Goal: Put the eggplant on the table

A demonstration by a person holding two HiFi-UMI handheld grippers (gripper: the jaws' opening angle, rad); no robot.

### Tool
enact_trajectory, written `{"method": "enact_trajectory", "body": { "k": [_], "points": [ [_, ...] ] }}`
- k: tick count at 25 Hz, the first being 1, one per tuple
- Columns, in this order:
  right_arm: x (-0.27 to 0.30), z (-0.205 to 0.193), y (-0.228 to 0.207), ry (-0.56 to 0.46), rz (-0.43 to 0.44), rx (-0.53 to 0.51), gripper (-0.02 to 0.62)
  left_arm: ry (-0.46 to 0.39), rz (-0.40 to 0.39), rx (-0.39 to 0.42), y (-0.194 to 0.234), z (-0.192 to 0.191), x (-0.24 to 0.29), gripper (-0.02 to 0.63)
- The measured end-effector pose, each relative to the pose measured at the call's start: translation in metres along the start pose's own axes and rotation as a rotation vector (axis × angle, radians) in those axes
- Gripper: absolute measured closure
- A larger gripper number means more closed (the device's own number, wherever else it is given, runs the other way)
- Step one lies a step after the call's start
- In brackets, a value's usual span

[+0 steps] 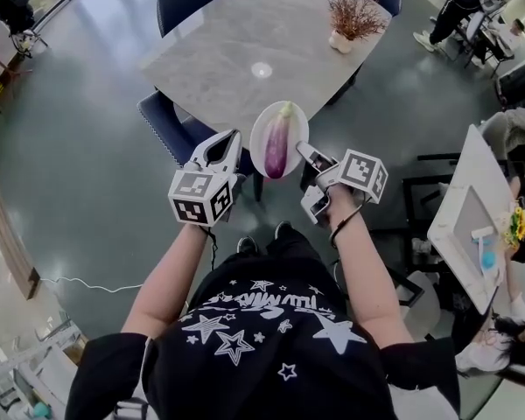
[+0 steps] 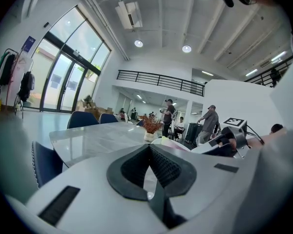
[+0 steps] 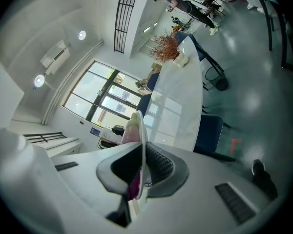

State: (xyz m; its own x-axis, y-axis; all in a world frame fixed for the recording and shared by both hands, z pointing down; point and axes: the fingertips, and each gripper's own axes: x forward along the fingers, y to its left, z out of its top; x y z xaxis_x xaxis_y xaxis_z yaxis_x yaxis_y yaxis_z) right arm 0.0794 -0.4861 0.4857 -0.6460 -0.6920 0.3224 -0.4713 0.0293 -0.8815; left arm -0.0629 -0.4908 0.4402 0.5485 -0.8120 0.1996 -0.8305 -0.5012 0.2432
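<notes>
Purple eggplant (image 1: 277, 140) lies on white plate (image 1: 296, 119), held up by tabletop (image 1: 236, 55) near edge. Right claw (image 1: 308, 154) clamped on plate rim. Left claw (image 1: 228, 138) together, empty, just beside plate.

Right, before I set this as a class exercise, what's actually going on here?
A person stands at the near end of a grey table with a gripper in each hand. The right gripper is clamped on the rim of a white plate, and a purple eggplant lies on that plate. The left gripper sits just beside the plate's left edge, jaws together and holding nothing. The plate seems to be held in the air by the table's edge, so the eggplant is not yet set down.
</notes>
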Motion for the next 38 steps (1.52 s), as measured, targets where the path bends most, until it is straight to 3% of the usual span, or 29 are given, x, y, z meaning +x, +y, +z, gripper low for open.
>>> {"method": "enact_trajectory", "body": {
  "k": [7,26,38],
  "points": [
    [0.022,0.03,-0.023,0.003,-0.004,0.027,0.571,0.022,0.006,-0.008,0.008,-0.005,0.036,0.598],
    [0.153,0.181,-0.053,0.11,0.015,-0.012,0.571,0.025,0.129,-0.023,0.084,0.039,0.19,0.598],
    [0.195,0.212,-0.101,0.178,-0.024,-0.008,0.571,0.051,0.217,-0.07,0.109,0.028,0.237,0.598]
  ]
}}
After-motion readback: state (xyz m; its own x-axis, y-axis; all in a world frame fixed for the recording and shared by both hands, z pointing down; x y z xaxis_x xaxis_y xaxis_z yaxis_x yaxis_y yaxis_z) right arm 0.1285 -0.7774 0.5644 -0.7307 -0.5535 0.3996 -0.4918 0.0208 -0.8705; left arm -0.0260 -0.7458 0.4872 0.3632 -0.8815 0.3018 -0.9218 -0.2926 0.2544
